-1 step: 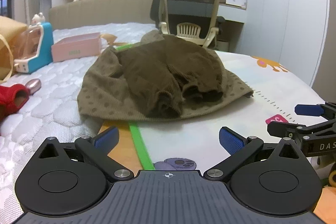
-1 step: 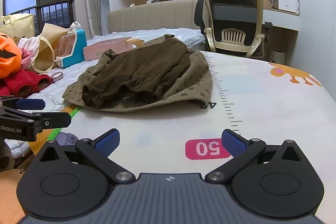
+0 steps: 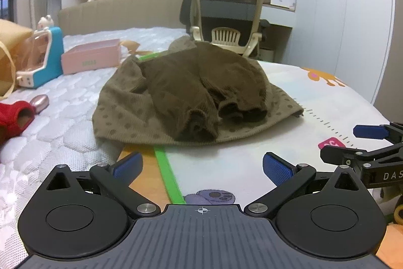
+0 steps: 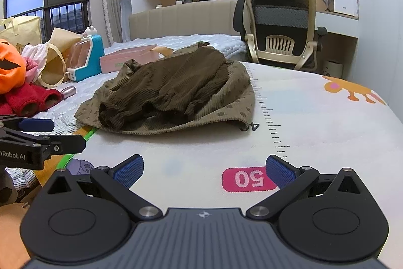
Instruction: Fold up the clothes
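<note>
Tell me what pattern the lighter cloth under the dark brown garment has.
Darker brown dots on ribbed tan cloth, clearest in the left wrist view.

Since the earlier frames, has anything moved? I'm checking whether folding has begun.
Nothing visibly changed. Both tongs, left and right, are open and empty, short of the brown clothes heaped on the mat.
</note>
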`<action>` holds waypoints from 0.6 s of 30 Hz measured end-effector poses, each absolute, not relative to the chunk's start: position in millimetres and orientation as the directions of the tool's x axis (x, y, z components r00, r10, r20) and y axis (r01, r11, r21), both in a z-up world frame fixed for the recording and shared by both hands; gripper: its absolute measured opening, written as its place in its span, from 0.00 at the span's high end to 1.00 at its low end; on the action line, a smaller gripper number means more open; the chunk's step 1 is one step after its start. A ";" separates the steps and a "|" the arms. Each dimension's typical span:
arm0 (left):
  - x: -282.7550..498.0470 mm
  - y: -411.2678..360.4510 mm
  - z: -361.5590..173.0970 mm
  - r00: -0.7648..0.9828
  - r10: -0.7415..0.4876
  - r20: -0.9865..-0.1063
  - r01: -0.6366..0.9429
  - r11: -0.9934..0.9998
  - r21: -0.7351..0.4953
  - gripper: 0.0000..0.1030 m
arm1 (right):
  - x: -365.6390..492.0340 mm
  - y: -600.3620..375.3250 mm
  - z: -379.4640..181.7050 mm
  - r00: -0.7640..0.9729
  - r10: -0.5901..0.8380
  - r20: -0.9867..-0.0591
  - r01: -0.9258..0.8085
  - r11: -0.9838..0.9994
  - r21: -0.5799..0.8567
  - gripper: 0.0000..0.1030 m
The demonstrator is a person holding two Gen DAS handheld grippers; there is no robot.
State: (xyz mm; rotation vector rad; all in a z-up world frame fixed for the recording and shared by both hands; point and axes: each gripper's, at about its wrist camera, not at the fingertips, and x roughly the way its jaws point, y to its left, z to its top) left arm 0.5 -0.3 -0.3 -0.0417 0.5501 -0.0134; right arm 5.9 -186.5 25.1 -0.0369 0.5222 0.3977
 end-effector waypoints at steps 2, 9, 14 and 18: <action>1.2 -0.7 -0.6 0.852 -0.022 -0.523 0.002 0.999 -0.038 0.00 | 6.1 -185.7 25.1 0.790 0.362 -0.494 -0.379 0.923 0.071 0.00; 2.7 0.9 -1.1 0.850 -0.018 -0.527 -0.001 0.999 -0.036 0.00 | 10.2 -185.6 27.4 0.781 0.368 -0.505 -0.377 0.922 0.089 0.00; 3.4 2.3 -2.7 0.846 -0.022 -0.533 -0.001 0.999 -0.044 0.00 | 12.2 -185.7 35.6 0.781 0.366 -0.505 -0.376 0.923 0.086 0.00; 4.2 2.9 -4.3 0.842 -0.025 -0.538 -0.001 0.999 -0.047 0.00 | 11.2 -186.1 35.5 0.784 0.367 -0.501 -0.379 0.922 0.082 0.00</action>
